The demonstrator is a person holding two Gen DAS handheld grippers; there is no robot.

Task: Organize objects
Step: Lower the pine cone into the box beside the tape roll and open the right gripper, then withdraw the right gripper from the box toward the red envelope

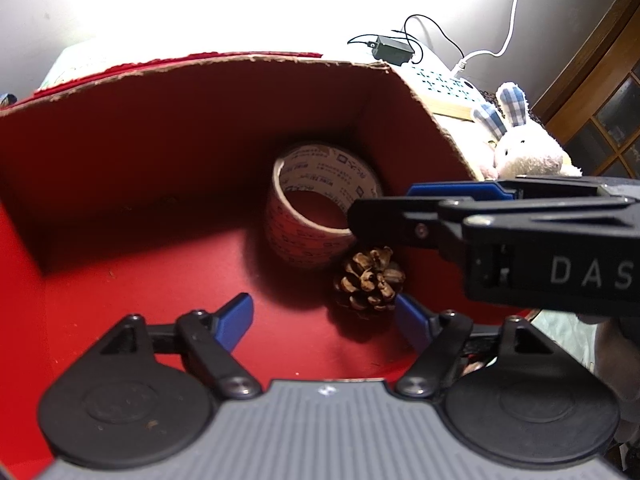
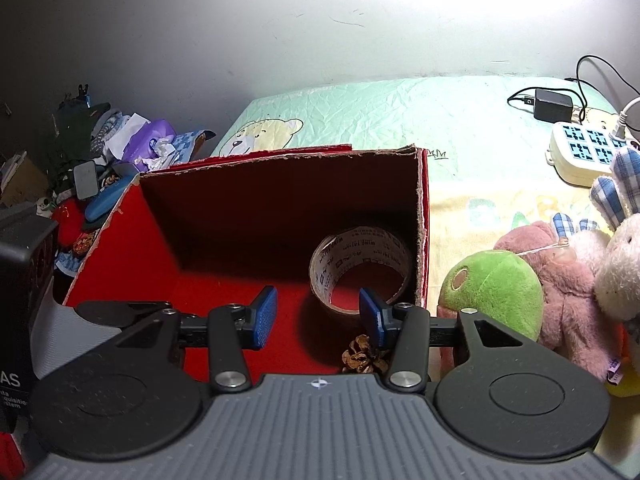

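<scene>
Red cardboard box (image 2: 132, 248) fills both views, open side facing us, sitting on a pale green bedsheet (image 2: 360, 112). Inside, by the right wall, a roll of tape (image 1: 316, 212) stands on edge, and a pine cone (image 1: 370, 278) lies on the red floor just in front of it. The left gripper (image 1: 324, 320) hangs over the box floor with its blue pads spread wide; the pine cone sits just beside the right pad, and whether they touch is hard to say from this angle. The right gripper (image 2: 318, 316) is parted too, nothing between its pads, with the tape roll beyond them. Outside the box on the right lie a green plush (image 2: 496, 296), a pink plush (image 2: 560, 280) and a white rabbit plush (image 1: 524, 152).
</scene>
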